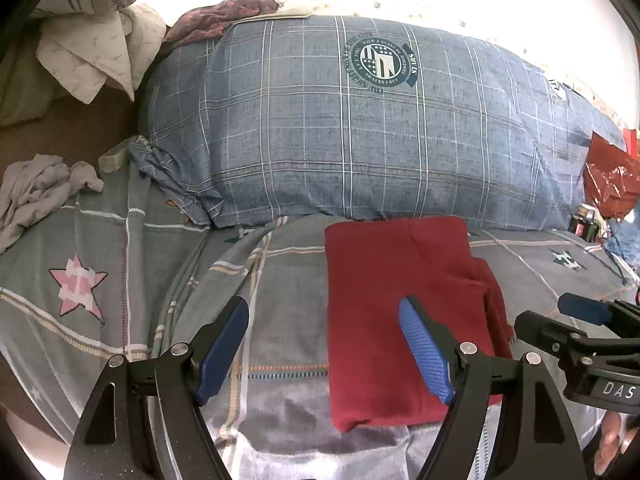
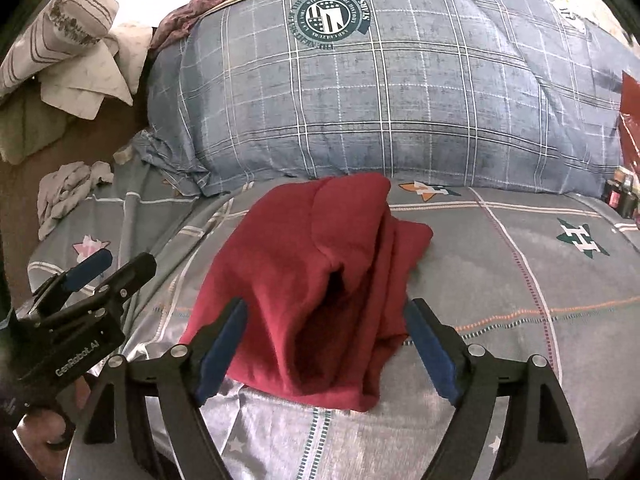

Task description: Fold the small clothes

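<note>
Left wrist view, grey checked bedsheet, blue plaid pillow, folded red garment, both fingers wide, empty.

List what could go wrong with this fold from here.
1. The folded red fleece garment bulges along its right side, with loose layers sticking out; it may spring open now that the open right gripper and the open left gripper are off it.
2. The grey checked bedsheet is soft and wrinkled, so pressing the fold flat may shift the garment.
3. The crumpled pale grey cloth lies near the bed's left edge and may slip off.
</note>
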### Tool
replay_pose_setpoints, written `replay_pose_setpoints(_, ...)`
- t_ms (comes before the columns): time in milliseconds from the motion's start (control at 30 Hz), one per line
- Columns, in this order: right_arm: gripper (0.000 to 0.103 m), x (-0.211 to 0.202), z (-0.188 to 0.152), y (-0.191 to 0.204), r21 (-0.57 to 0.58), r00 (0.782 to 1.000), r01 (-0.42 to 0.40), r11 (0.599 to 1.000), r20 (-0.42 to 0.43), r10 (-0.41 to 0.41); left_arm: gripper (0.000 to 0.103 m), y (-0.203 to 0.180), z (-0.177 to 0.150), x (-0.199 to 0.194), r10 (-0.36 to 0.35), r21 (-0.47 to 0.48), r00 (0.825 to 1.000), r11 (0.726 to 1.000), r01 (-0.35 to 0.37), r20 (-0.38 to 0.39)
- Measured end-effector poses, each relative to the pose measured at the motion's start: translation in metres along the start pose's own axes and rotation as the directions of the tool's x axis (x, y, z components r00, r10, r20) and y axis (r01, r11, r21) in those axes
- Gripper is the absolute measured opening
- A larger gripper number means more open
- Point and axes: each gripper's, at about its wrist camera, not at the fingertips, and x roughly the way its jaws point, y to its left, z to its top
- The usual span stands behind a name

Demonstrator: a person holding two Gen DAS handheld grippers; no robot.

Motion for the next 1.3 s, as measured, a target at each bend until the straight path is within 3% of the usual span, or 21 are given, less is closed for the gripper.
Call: replay_pose_setpoints(1300,0.085,0.014,-0.007,-0.003,0.006,0.999,0.001,1.000,-0.045,-0.001,0.077,-0.004,0.000,0.019,-0.009,-0.019,0.999,1.000,0.008,-0.050)
